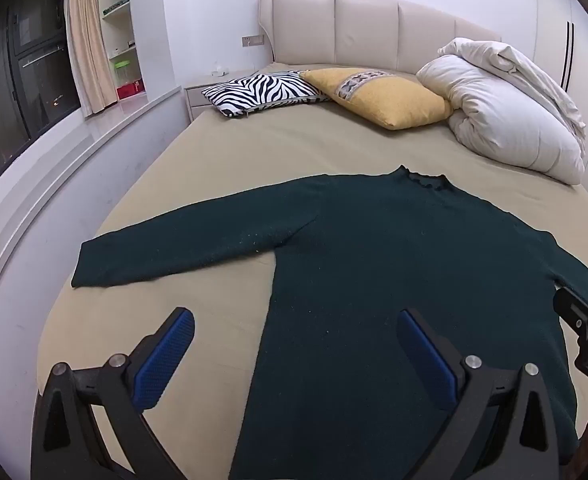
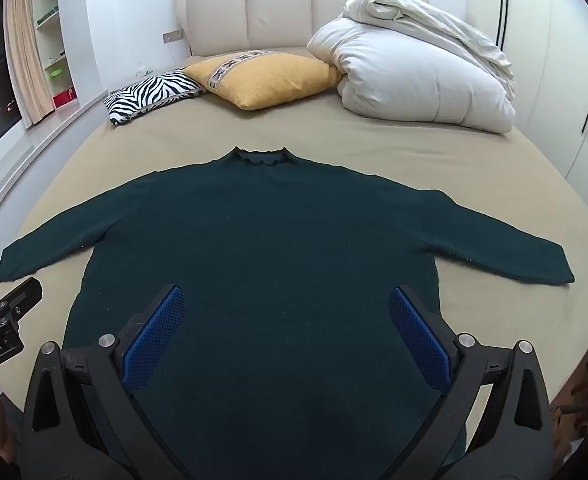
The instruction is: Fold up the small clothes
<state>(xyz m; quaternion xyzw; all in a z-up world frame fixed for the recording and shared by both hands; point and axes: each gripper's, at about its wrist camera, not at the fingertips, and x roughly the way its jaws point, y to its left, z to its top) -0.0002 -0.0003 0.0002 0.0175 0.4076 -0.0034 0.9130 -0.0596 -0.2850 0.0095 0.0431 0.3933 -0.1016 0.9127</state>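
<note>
Across the lower middle of both frames, a dark green sweater (image 2: 278, 248) lies flat on the bed (image 2: 333, 140), collar toward the headboard (image 2: 278, 12) and hem toward the cameras. Both sleeves are spread out to the sides; in the right wrist view the one at lower left of the frame ends near the neighbouring tool, and the other reaches the right edge of the bed. The ruffled collar (image 2: 260, 156) sits just above the centre of that frame.

The right hand-held gripper (image 2: 288, 332) hovers over the lower body of the sweater with its blue pads (image 2: 156, 336) spread wide and nothing between them. The left hand-held gripper (image 1: 294, 356) is also spread wide and empty; in its own view one pad is over bare sheet at lower left of the frame and the other is over the sweater's body. Whether either tool touches the fabric cannot be told. Each tool shows at the edge of the other's view: the left one at lower left of the right wrist frame, the right one at the right edge of the left wrist frame.

Toward the top of the frames, a zebra-striped pillow (image 2: 150, 94) and a yellow pillow (image 2: 266, 78) lie touching near the headboard, and a bundled white duvet (image 2: 417, 68) sits at upper right. A curtain (image 1: 88, 36) and shelves (image 1: 118, 20) stand at upper left in the left wrist view.
</note>
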